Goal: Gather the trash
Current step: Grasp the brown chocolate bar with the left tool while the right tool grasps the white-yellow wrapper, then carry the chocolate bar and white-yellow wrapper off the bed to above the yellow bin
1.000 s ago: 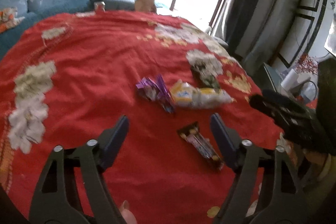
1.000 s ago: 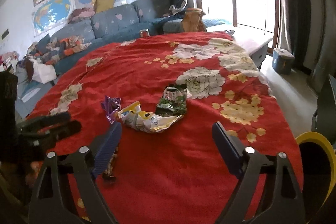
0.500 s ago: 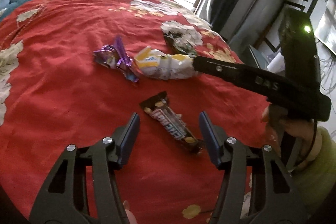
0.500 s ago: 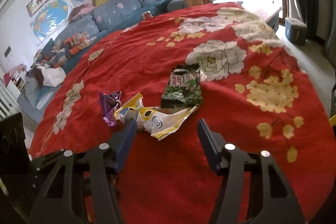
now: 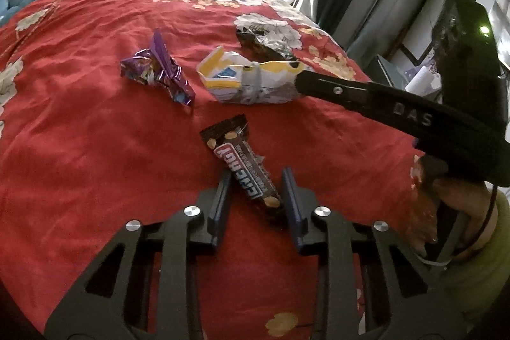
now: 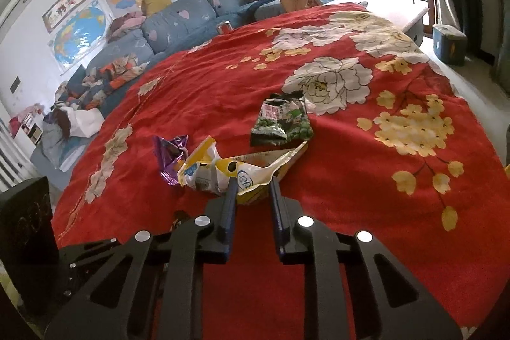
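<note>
The left gripper (image 5: 255, 196) straddles the near end of the chocolate bar wrapper (image 5: 244, 166), its fingers narrowed but not yet touching it; I judge it should close squarely across the wrapper's width, pressing lightly into the red bedspread (image 5: 79, 148). The right gripper (image 6: 251, 196) stands likewise narrowed around the near edge of the yellow-and-white snack bag (image 6: 229, 171). Beyond lie the purple foil wrapper (image 6: 169, 153) and green packet (image 6: 282, 123).

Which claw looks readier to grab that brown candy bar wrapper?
The left claw: its fingers straddle the candy bar wrapper. The right claw is at the white-and-yellow bag.
</note>
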Demonstrator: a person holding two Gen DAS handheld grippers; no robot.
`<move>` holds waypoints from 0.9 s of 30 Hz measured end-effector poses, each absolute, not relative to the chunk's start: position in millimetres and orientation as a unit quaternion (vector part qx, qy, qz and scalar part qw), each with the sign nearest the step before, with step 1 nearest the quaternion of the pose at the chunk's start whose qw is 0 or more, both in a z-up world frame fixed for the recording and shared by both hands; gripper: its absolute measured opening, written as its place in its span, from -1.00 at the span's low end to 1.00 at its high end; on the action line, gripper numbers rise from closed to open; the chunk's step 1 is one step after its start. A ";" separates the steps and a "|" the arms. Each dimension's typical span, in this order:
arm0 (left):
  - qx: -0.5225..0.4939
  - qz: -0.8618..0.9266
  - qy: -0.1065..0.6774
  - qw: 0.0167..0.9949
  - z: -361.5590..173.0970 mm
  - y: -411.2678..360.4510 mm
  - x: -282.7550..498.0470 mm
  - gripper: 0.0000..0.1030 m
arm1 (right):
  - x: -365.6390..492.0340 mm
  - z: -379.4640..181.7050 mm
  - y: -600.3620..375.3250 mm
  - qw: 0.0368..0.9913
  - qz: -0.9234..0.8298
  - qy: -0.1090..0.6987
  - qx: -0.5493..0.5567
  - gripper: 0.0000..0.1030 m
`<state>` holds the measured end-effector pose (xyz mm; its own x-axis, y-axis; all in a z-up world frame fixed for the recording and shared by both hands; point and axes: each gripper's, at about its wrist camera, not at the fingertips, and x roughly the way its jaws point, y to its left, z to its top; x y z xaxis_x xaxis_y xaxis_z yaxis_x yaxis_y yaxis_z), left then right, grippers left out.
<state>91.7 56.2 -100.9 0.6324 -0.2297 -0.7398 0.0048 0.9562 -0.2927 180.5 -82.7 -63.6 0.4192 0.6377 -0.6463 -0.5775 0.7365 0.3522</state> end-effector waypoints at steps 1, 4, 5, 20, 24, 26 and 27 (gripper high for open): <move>-0.129 -0.063 0.424 0.894 -100.9 55.9 91.6 -0.64 | 179.5 -63.0 -83.9 0.843 0.360 0.399 0.038 -0.70; -0.124 -0.061 0.424 0.895 -101.1 55.1 91.6 -0.72 | 174.6 -60.7 -90.0 0.846 0.358 0.394 0.041 -0.79; -0.124 -0.061 0.424 0.895 -101.4 55.4 91.6 -0.73 | 172.9 -60.2 -93.1 0.847 0.357 0.392 0.041 -0.79; -0.123 -0.055 0.387 0.912 -76.4 57.1 85.2 -0.82 | 160.7 -43.0 -136.4 0.869 0.329 0.361 0.072 -0.79; -0.121 -0.057 0.374 0.918 -65.9 51.6 84.2 -0.82 | 159.2 -37.9 -147.1 0.874 0.322 0.354 0.080 -0.79; -0.119 -0.059 0.368 0.920 -61.6 49.1 83.7 -0.82 | 158.3 -35.7 -152.8 0.876 0.319 0.351 0.084 -0.79; -0.118 -0.059 0.365 0.922 -59.1 48.0 83.3 -0.82 | 158.0 -34.5 -155.9 0.877 0.318 0.349 0.086 -0.79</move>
<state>83.3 48.0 -59.1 0.7271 -0.1953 -0.6581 0.0229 0.9650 -0.2611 158.0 -155.9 -34.5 0.5539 0.6179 -0.5580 -0.4976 0.7831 0.3732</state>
